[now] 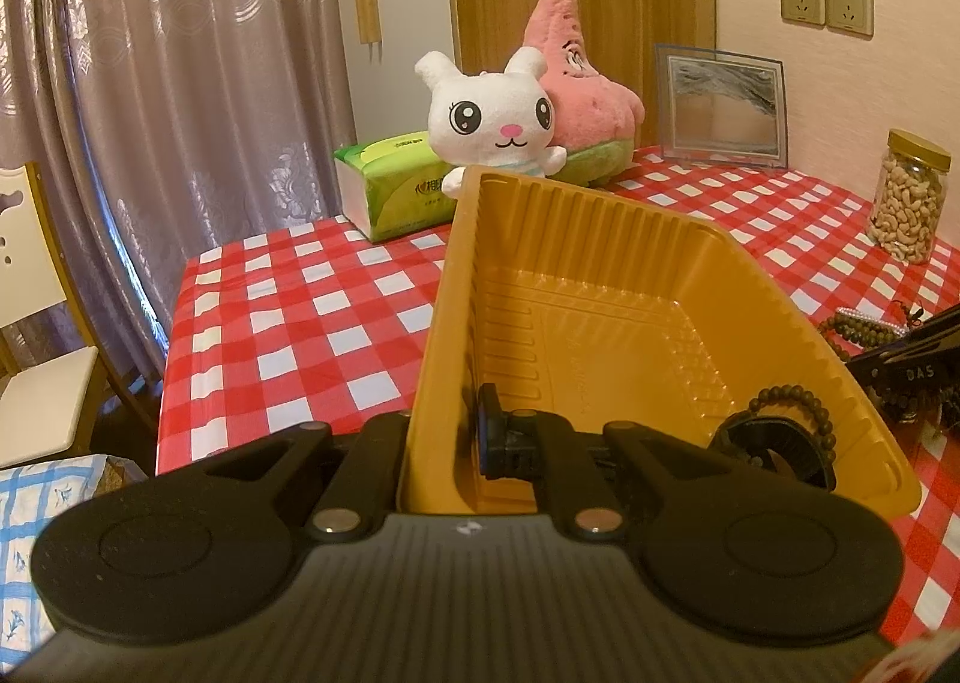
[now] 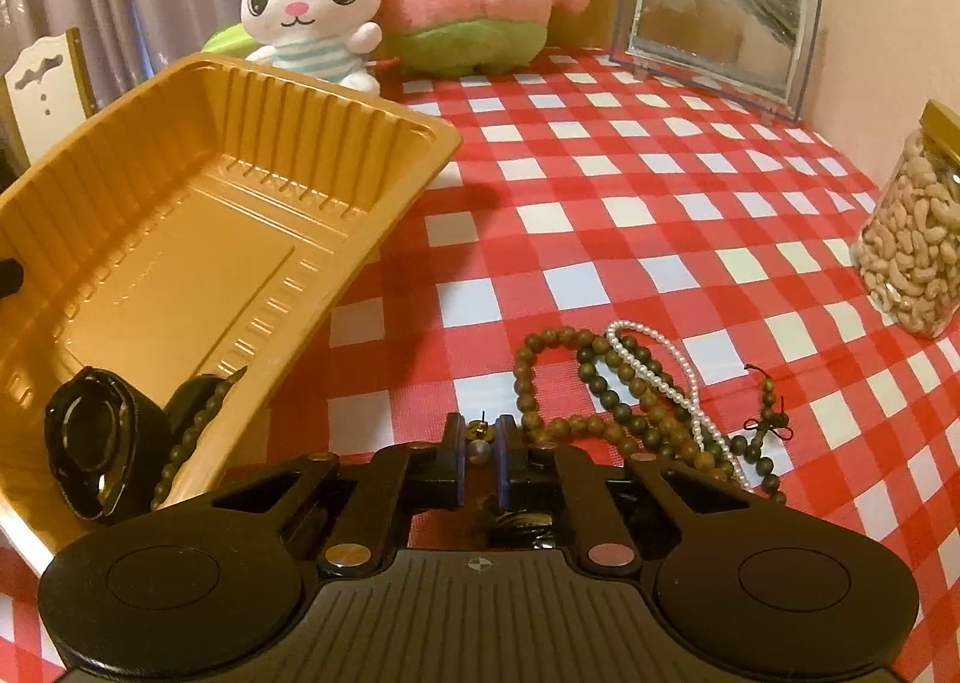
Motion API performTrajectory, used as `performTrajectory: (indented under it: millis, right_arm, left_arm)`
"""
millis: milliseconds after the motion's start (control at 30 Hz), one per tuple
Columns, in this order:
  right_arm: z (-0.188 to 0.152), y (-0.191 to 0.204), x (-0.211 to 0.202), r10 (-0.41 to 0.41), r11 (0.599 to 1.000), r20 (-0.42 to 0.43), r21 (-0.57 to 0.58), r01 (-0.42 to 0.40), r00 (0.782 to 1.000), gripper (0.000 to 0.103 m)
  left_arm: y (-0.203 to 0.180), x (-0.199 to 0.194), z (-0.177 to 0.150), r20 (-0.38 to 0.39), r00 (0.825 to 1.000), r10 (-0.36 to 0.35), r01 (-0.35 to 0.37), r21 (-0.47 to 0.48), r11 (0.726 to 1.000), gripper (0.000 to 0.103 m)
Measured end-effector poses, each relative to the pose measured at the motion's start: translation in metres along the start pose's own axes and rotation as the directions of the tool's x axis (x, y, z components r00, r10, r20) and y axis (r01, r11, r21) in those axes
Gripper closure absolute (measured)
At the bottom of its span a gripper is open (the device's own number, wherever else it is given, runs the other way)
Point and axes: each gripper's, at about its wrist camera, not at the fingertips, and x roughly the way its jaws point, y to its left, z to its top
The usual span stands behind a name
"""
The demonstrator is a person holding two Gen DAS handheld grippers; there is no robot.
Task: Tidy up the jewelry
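One gold plastic tray (image 2: 198, 215) stands at the left of the tabletop (image 2: 600, 215), and it holds one black bangle-like ring (image 2: 90, 443) and one dark bead bracelet (image 2: 192, 437). To its right lie one long string of dark wooden beads (image 2: 606, 383), one white pearl strand (image 2: 654, 377) and one small stud earring (image 2: 478, 446), the last between the fingers of one of the two hand-held grippers (image 2: 478, 461). At the far side are two plush toys (image 2: 312, 5), one tissue pack (image 1: 396, 179) and one clear picture frame (image 2: 714, 47), with one jar of cashews (image 2: 912, 239) at the right and two wall sockets (image 1: 825, 2) above.
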Motion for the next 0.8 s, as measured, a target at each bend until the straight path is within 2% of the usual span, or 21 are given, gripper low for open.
performTrajectory:
  millis: [233,433,633,800]
  right_arm:
    - [0.010,0.007,-0.027,0.044,0.999,0.066,0.016,-0.046,0.997,0.094]
    - [0.028,0.027,-0.055,0.168,0.984,0.124,0.037,-0.174,0.978,0.094]
    - [0.034,0.066,-0.057,0.300,0.953,0.104,0.017,-0.303,0.948,0.094]
    - [0.032,0.090,-0.045,0.337,0.941,0.080,0.000,-0.338,0.938,0.093]
  left_arm:
    - [0.001,0.001,0.001,0.001,1.000,0.001,-0.001,0.001,1.000,0.096]
    - [-0.001,0.001,0.000,0.003,1.000,0.003,-0.003,0.007,1.000,0.096]
    - [-0.005,0.000,0.002,0.004,1.000,0.006,-0.006,0.017,1.000,0.097]
    - [-0.006,-0.001,0.002,0.004,1.000,0.009,-0.009,0.018,1.000,0.097]
